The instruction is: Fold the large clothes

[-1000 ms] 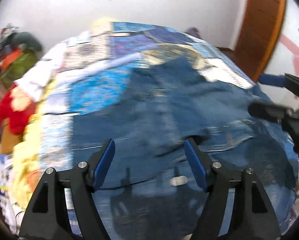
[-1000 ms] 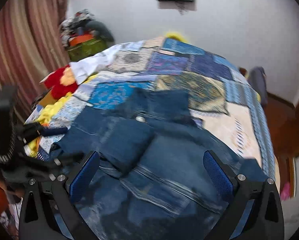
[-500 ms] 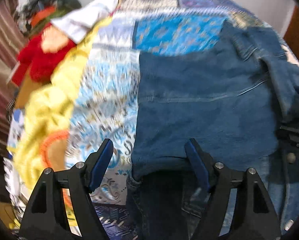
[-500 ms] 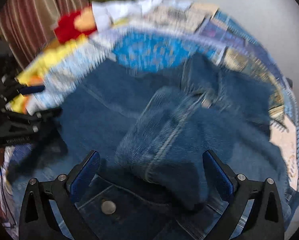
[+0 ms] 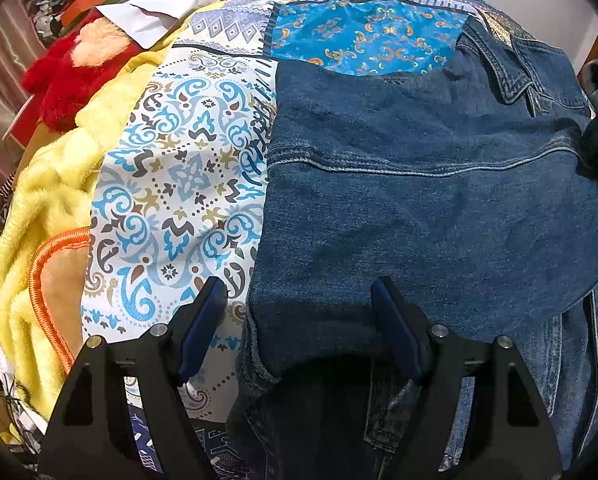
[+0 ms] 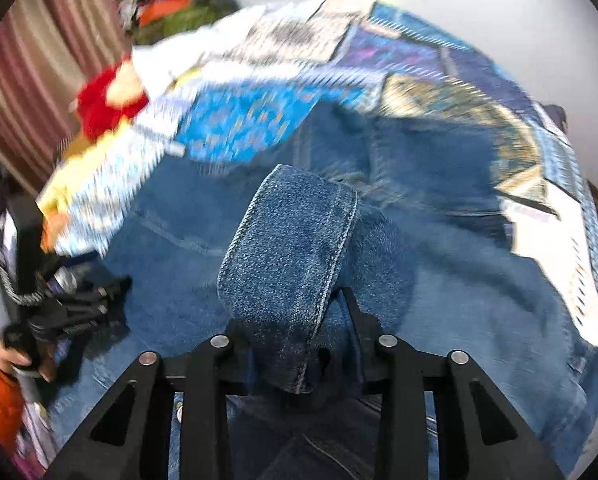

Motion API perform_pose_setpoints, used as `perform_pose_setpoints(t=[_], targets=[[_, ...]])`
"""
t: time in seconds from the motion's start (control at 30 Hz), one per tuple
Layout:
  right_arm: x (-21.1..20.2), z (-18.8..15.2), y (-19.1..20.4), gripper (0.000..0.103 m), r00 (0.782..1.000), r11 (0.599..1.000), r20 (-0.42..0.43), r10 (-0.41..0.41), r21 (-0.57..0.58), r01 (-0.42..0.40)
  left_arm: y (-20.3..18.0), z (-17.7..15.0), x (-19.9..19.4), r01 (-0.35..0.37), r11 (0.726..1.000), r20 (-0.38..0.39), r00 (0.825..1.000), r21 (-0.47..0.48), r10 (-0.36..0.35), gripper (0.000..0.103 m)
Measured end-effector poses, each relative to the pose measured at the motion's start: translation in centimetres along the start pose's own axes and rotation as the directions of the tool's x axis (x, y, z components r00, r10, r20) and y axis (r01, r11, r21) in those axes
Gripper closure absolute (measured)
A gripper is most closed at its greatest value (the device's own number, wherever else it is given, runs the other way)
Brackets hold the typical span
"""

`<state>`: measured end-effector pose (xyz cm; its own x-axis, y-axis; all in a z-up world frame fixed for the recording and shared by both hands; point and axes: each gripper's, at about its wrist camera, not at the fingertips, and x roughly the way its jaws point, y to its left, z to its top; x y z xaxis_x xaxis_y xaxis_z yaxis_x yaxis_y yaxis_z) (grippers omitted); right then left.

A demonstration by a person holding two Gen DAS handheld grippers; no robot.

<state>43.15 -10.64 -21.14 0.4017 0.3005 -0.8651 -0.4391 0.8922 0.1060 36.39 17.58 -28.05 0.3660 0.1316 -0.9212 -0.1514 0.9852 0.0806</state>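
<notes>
Two claws engaged: right claw (image 6: pixel 295 344) closing on denim jacket's cuff (image 6: pixel 287 256), left claw (image 5: pixel 299 324) wide, empty, straddling near hem; shallow bite risks cuff slipping free.

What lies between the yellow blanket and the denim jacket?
The left wrist view shows patterned bedspread between the yellow blanket and the denim jacket.

Bed (image 5: pixel 187 184) covered by a patchwork spread in blue, cream and gold panels. Spread across its right half, a blue denim jacket (image 5: pixel 439 208), collar toward the far edge. Along the left edge, a fluffy yellow blanket (image 5: pixel 47 200) with orange trim, then a red plush toy (image 5: pixel 63 84) and a white cloth (image 5: pixel 159 12) further back.
</notes>
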Motion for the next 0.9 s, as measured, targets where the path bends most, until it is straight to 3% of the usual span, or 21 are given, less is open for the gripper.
perform_pose_setpoints(t=[0.1, 0.17, 0.3, 0.5, 0.67, 0.8, 0.9], targets=[[-2.5, -0.4, -2.1, 0.074, 0.999, 0.997, 0.024, 0.042, 0.067, -0.044, 0.0, 0.1, 0.0, -0.001, 1.000, -0.005, 1.000, 0.004, 0.001, 0.026], [-3.9, -1.2, -3.2, 0.080, 0.999, 0.996, 0.028, 0.029, 0.087, -0.032, -0.2, 0.0, 0.0, -0.003, 1.000, -0.007, 1.000, 0.005, 0.003, 0.026], [-5.3, -3.5, -6.1, 0.080, 0.999, 0.989, 0.010, 0.037, 0.146, -0.038, -0.5, -0.1, 0.1, -0.019, 1.000, -0.003, 1.000, 0.012, 0.019, 0.025], [-6.6, -6.7, -10.2, 0.079, 0.992, 0.979, 0.002, -0.124, 0.164, 0.122, -0.9, 0.0, 0.3, -0.040, 0.999, -0.016, 0.999, 0.008, 0.040, 0.025], [-8.9, -9.0, -13.1, 0.079, 0.988, 0.969, 0.022, -0.152, 0.201, 0.145, -1.8, 0.7, -0.5, -0.081, 0.996, -0.023, 0.996, 0.039, 0.082, 0.026], [-11.3, -10.2, -14.0, 0.079, 0.979, 0.963, 0.055, -0.197, 0.198, 0.182, -3.5, 2.0, -3.2, -0.076, 0.995, 0.034, 0.997, 0.071, 0.073, 0.026], [-12.8, -11.0, -14.9, 0.079, 0.964, 0.953, 0.066, -0.259, 0.182, 0.244, -6.3, 3.8, -6.5, -0.023, 0.993, 0.095, 0.995, 0.114, 0.012, 0.026]])
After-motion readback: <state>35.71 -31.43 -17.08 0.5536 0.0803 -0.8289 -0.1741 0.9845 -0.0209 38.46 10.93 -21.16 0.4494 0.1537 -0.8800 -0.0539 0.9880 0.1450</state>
